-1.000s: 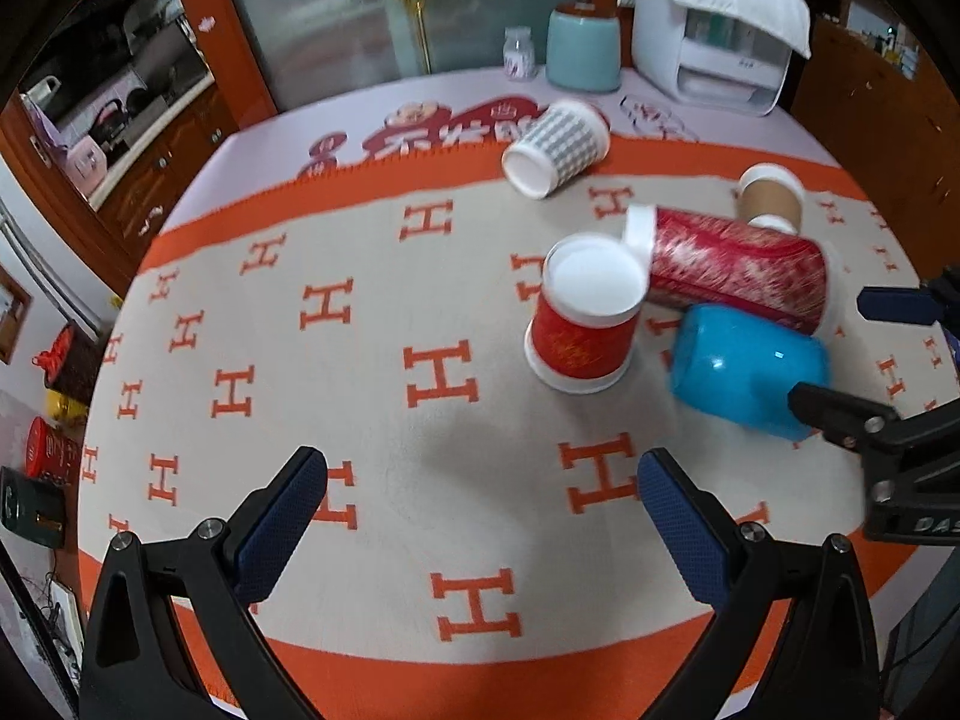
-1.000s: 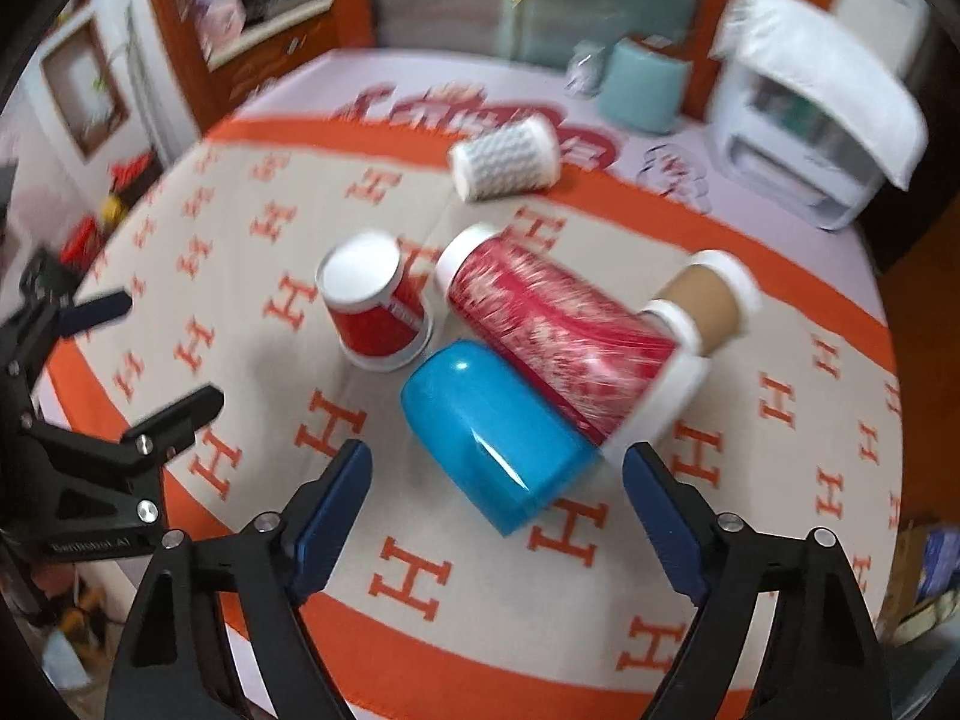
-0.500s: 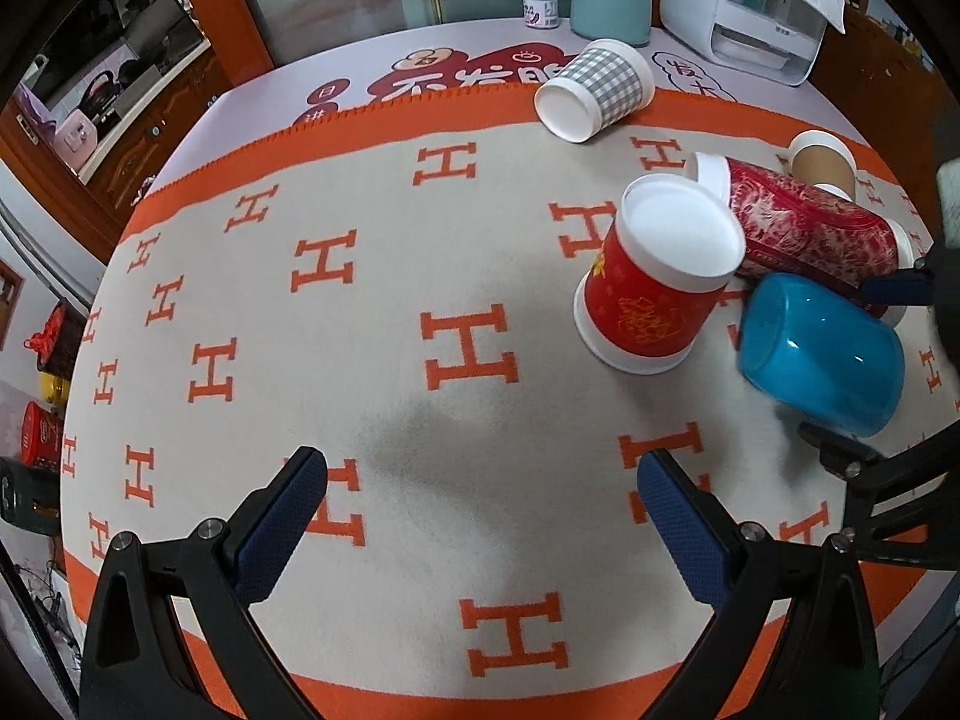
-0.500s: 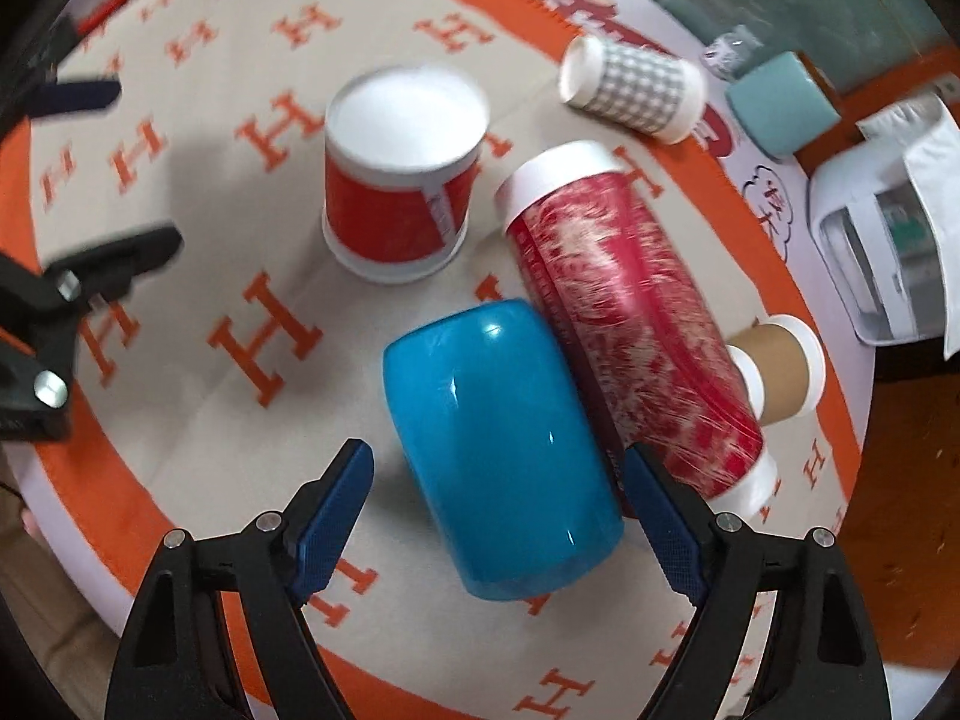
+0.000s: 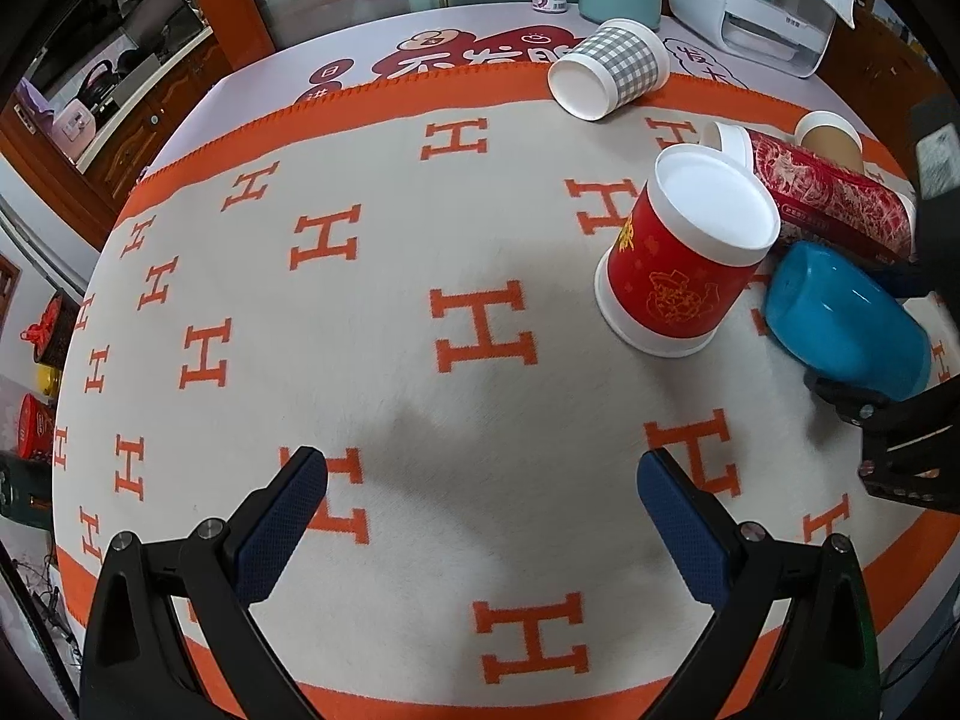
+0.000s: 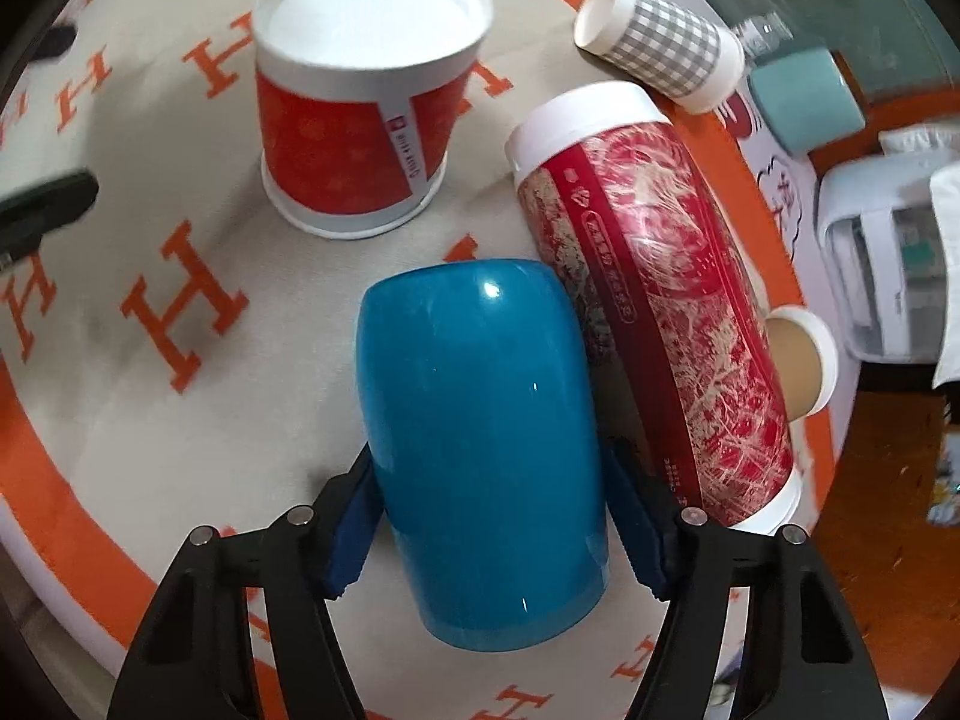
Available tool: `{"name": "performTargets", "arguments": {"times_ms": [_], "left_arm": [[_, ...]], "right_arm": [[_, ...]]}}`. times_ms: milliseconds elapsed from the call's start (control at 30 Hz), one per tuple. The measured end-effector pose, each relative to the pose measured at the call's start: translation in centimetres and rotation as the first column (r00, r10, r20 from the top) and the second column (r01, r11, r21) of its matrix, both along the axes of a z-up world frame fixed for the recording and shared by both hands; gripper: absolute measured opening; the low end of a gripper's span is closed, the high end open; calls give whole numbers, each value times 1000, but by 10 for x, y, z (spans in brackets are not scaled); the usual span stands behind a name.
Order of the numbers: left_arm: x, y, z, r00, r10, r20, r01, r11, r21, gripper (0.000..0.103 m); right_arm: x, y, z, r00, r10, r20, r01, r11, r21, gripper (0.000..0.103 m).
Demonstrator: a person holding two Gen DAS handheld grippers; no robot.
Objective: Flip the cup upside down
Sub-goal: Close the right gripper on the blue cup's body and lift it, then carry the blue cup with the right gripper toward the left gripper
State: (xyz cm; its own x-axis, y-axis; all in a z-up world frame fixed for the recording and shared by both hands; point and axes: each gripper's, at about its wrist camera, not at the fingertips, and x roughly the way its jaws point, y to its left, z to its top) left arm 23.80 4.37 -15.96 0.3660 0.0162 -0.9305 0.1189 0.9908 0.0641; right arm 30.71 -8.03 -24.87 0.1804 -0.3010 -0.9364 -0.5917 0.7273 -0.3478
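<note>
Change: right gripper (image 6: 489,531) has been closing in on the blue cup (image 6: 480,444); half a second ago its pads were standing wide of the cup, now they are flanking its sides near the lower end.
Cloth: cream blanket (image 5: 390,324) with orange H marks and orange border is covering the table.
Canister: long red canister (image 6: 654,324) is lying on its side, touching the blue cup's right flank.
Blue cup: lying on its side on the cloth, between the right gripper's blue pads (image 6: 354,534), just beside the red cup; whether the pads are pressing it or just beside it I cannot tell.
Red cup: red paper cup (image 5: 684,264) is standing upside down, white base up.
Check cup: grey checked cup (image 5: 612,72) is lying on its side near the far orange border.
Brown cup: small brown cup (image 6: 798,366) is lying behind the canister.
Left gripper: left gripper (image 5: 483,498) is hovering over bare cloth, jaws spread wide, holding nothing.
</note>
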Motion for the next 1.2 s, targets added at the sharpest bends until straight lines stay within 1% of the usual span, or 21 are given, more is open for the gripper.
{"name": "performTargets", "arguments": {"times_ms": [133, 233, 267, 367, 400, 433, 467, 500, 533, 567, 633, 667, 733, 767, 833, 867, 933, 967, 1067, 1133, 1200], "left_arm": [[-6, 1, 5, 1000, -3, 9, 3, 1000, 3, 102], [-13, 0, 12, 1000, -12, 21, 12, 1000, 0, 102], [-16, -1, 15, 1000, -16, 26, 16, 1000, -1, 102], [-25, -7, 22, 999, -33, 36, 34, 999, -6, 102], [-28, -9, 23, 999, -39, 38, 39, 999, -7, 102], [-31, -10, 25, 998, -44, 40, 44, 999, -8, 102], [-34, -13, 26, 998, -50, 42, 50, 999, -8, 102], [-37, -15, 27, 998, -53, 44, 54, 999, -8, 102], [-40, -18, 28, 997, -58, 45, 58, 998, -9, 102], [-42, -19, 29, 997, -59, 45, 60, 998, -11, 102], [-47, -22, 29, 997, -65, 45, 66, 998, -16, 102], [-49, -23, 29, 997, -66, 46, 66, 998, -18, 102], [-52, -24, 29, 997, -63, 43, 64, 998, -21, 102], [-53, -24, 28, 997, -62, 40, 63, 998, -24, 102], [-55, -25, 27, 998, -58, 34, 59, 998, -34, 102], [-56, -24, 26, 998, -57, 32, 58, 998, -36, 102], [-58, -26, 25, 998, -54, 27, 55, 998, -38, 102], [-59, -26, 23, 998, -53, 25, 54, 998, -40, 102], [-61, -28, 20, 998, -55, 13, 55, 997, -47, 102], [-62, -31, 18, 998, -57, 3, 57, 997, -56, 102], [-63, -31, 16, 998, -56, -3, 56, 996, -66, 102]], "right_arm": [[0, -11, 14, 997, -81, -21, 83, 991, 101, 68], [-2, -27, 30, 981, -185, -60, 193, 958, 210, 66], [-4, -35, 35, 969, -233, -85, 248, 935, 254, 65], [-9, -48, 45, 933, -324, -158, 359, 871, 336, 64], [-19, -53, 45, 914, -357, -193, 405, 839, 363, 64], [-23, -56, 43, 900, -379, -216, 435, 819, 375, 64], [-29, -61, 40, 879, -410, -242, 476, 789, 388, 64], [-45, -57, 42, 870, -430, -240, 493, 774, 399, 63], [-51, -58, 43, 860, -450, -241, 511, 756, 409, 63], [-57, -61, 44, 844, -478, -242, 535, 730, 426, 63], [-77, -61, 52, 829, -510, -230, 554, 690, 466, 63], [-85, -63, 54, 819, -529, -221, 560, 657, 504, 63], [-95, -64, 60, 811, -553, -193, 555, 623, 551, 63], [-103, -65, 62, 804, -572, -163, 546, 600, 585, 63], [-113, -67, 65, 789, -601, -129, 536, 570, 622, 63], [-120, -69, 66, 776, -624, -93, 522, 552, 651, 63], [-129, -73, 64, 758, -651, -45, 502, 537, 678, 63], [-132, -76, 62, 751, -659, -37, 497, 528, 688, 64], [-143, -80, 49, 729, -683, -45, 486, 469, 737, 64], [-149, -80, 47, 727, -685, -40, 481, 467, 742, 64], [-152, -76, 41, 729, -682, -62, 498, 466, 731, 64]]}}
